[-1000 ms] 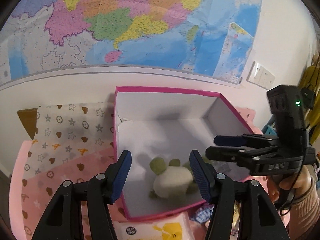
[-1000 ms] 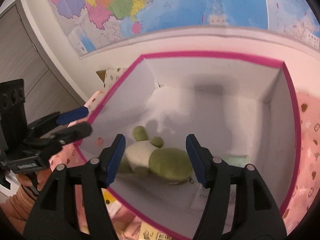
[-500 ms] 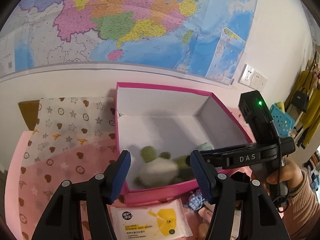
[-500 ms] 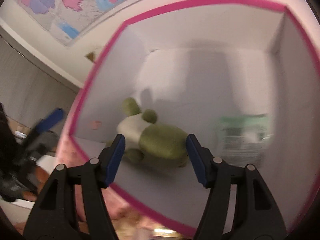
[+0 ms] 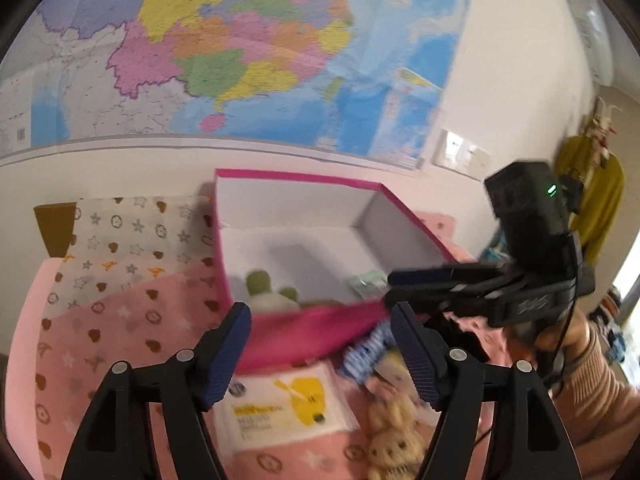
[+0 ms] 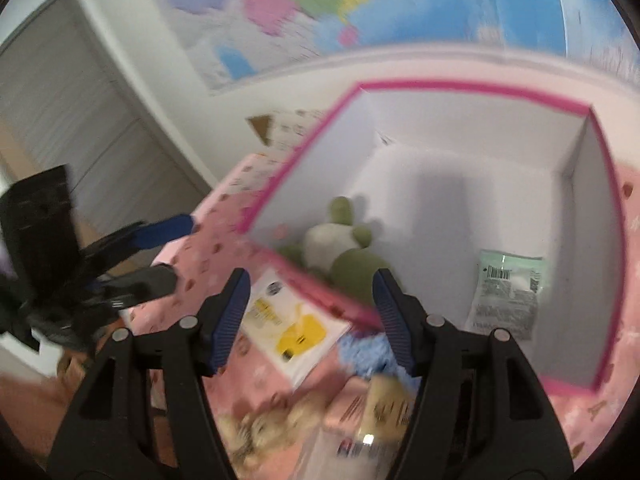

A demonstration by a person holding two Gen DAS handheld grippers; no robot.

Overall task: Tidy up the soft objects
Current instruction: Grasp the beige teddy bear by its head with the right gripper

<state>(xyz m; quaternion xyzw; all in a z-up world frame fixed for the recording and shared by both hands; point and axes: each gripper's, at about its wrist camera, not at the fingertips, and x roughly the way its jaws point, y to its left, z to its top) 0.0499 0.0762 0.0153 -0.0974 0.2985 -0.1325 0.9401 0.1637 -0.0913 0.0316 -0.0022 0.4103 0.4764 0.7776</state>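
- The landmark is the pink box [image 5: 312,330] with white inside walls; it stands open on a pink blanket [image 5: 120,344] with small hearts and stars.
- Inside the box, in the near left corner, lies a green and white plush toy [image 6: 340,248], close to the near wall.
- Also inside the box, by its right wall, lies a pale green packet [image 6: 506,294], flat on the floor and apart from the plush toy.
- Just in front of the box, outside its near wall, lies a white and yellow pack of wipes [image 5: 286,408] on the blanket.
- To the right of the wipes, also in front of the box, are a blue and white striped soft thing [image 5: 362,356] and a cream curly plush [image 5: 394,428]; both are blurred.
- The left gripper [image 5: 320,354] hangs in front of the near wall of the box. Its jaws have just been opening and they stand apart; nothing is between them, only the box wall and the wipes behind.
- The right gripper [image 6: 310,320] is over the near wall of the box, jaws apart and released, with nothing pressed between the pads.
- In the left wrist view the right gripper reaches from the right side toward the right near corner of the box, and a hand [image 5: 560,336] in a ribbed sleeve holds it.
- Behind the box, a big coloured map [image 5: 240,52] hangs on the wall.
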